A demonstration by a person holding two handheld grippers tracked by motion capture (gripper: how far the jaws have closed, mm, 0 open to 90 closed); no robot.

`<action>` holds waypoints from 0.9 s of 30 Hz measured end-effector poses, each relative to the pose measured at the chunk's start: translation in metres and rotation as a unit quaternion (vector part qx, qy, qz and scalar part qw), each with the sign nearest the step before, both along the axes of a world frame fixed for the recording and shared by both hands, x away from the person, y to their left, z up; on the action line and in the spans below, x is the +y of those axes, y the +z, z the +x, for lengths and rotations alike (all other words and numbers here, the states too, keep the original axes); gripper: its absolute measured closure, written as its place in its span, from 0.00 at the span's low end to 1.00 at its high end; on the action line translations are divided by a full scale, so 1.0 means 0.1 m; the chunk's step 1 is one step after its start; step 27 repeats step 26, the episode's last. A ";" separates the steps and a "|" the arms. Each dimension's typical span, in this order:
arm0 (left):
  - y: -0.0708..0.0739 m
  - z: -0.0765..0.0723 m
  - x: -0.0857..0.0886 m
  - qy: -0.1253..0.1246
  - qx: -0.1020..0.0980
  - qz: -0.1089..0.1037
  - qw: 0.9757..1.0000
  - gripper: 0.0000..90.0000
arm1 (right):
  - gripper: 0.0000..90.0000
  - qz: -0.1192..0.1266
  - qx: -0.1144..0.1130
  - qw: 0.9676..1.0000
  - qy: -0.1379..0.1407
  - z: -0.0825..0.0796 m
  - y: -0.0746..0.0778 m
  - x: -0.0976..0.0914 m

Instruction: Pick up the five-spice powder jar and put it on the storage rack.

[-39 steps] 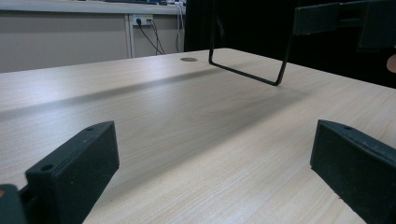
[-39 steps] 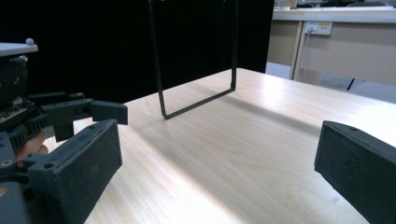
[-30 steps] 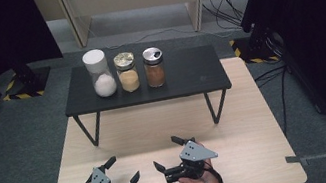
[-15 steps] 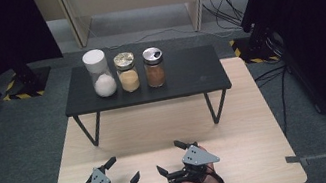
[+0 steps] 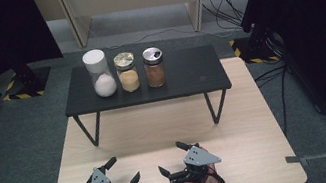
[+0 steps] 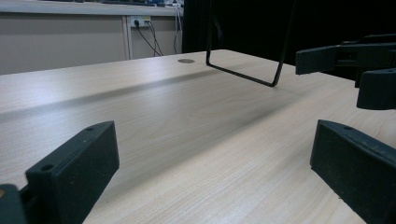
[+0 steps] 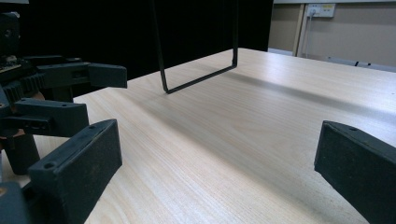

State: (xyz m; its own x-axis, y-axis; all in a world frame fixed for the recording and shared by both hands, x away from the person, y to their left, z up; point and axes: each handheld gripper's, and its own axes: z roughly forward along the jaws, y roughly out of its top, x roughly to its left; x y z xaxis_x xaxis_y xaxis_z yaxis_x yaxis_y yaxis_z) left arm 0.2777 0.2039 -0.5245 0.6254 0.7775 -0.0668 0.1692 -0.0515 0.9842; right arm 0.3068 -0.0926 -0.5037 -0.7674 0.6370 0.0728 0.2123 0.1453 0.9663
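Note:
Both grippers rest low over the near part of the light wooden table, each held in a hand. My left gripper stands open, its jaws wide apart with nothing between them. Open and empty too, my right gripper faces the left one. In the left gripper view my own jaws frame bare wood, and the right gripper shows at the upper right. The right gripper view has its jaws spread, with the left gripper at the left edge.
A low black stand on thin wire legs crosses the table's far half. On its left part stand three jars: a white-lidded one with white powder, a yellow-filled one and a brown-filled one. Grey floor surrounds the table.
My right gripper has drifted slightly toward the near edge of the table. The left gripper has hardly moved, and both stay open.

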 end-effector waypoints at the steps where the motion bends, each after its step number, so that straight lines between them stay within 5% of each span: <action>1: 0.00 0.00 0.00 0.000 0.000 0.000 1.000 0.01 | 0.01 0.000 0.001 1.000 0.000 0.00 0.00 0.00; 27: 0.00 0.01 -0.01 -0.002 0.001 0.000 1.000 0.01 | 0.01 0.002 0.006 1.000 -0.002 0.00 -0.02 0.00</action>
